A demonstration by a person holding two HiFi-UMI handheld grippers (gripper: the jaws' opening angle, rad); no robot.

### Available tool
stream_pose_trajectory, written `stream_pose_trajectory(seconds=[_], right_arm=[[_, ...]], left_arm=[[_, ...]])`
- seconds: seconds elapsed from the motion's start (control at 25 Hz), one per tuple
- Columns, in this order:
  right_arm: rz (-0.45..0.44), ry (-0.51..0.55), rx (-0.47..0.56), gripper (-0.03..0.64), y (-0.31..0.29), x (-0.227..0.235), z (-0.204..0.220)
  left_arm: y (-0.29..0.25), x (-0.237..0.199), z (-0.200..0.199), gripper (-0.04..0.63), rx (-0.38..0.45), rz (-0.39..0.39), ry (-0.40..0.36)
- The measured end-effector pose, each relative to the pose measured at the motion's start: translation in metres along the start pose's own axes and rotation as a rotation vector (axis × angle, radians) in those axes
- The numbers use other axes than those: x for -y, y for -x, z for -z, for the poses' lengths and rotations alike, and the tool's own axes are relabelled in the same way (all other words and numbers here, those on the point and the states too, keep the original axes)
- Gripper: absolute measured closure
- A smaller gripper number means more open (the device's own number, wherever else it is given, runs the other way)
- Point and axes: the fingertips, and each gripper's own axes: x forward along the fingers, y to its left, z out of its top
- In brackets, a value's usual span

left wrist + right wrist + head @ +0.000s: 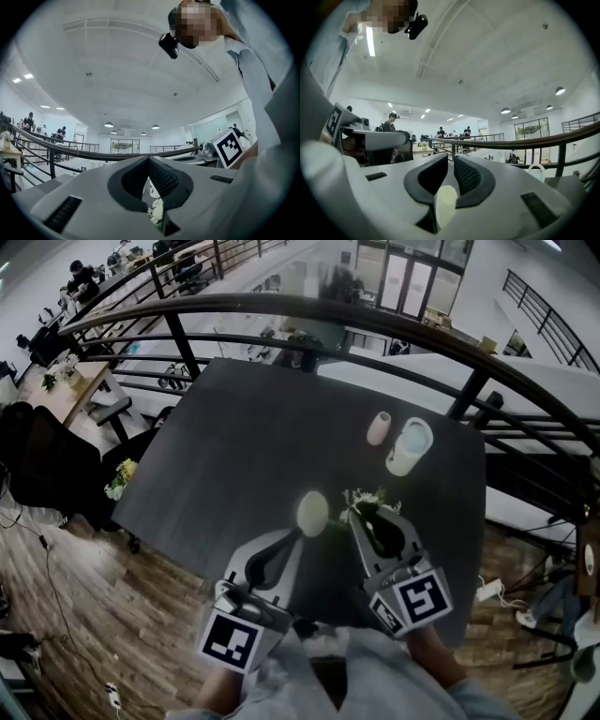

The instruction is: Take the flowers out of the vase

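A pale green egg-shaped vase (313, 513) stands on the dark table (244, 446), with no flowers showing in it. A small bunch of white flowers (361, 500) with green leaves shows to its right, just past the tips of my right gripper (359, 512). In the right gripper view the right gripper (453, 159) has its jaws nearly together with nothing between the pads, and the vase (445, 206) shows low behind them. My left gripper (300, 536) points at the vase's near side. In its own view the left gripper (149, 160) looks shut and empty, with the flowers (156, 212) low beyond it.
A pink cup (379, 427) and a white mug (410, 446) stand at the table's far right. A dark curved railing (281, 306) runs behind the table, above a lower floor. A wooden floor lies to the left, and people sit at desks far off.
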Motion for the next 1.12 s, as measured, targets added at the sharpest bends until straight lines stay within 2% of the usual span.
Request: stream_pose_trajectory(seconds=[0.2,0.72,1.12], right_arm=[[-0.009,0.002,0.027,0.617,0.001,-0.008,-0.010],[-0.043,-0.002,0.068,0.618,0.002,-0.021,-0.019],[-0.063,-0.003,0.046,0.620,0.000,-0.024,-0.013]], left_arm=[[0.001,0.001,-0.002,0.597,0.002,0.001,-0.003],[0.002,0.000,-0.004,0.597,0.007,0.004,0.000],[0.002,0.000,-0.001,0.597,0.004,0.007,0.005]])
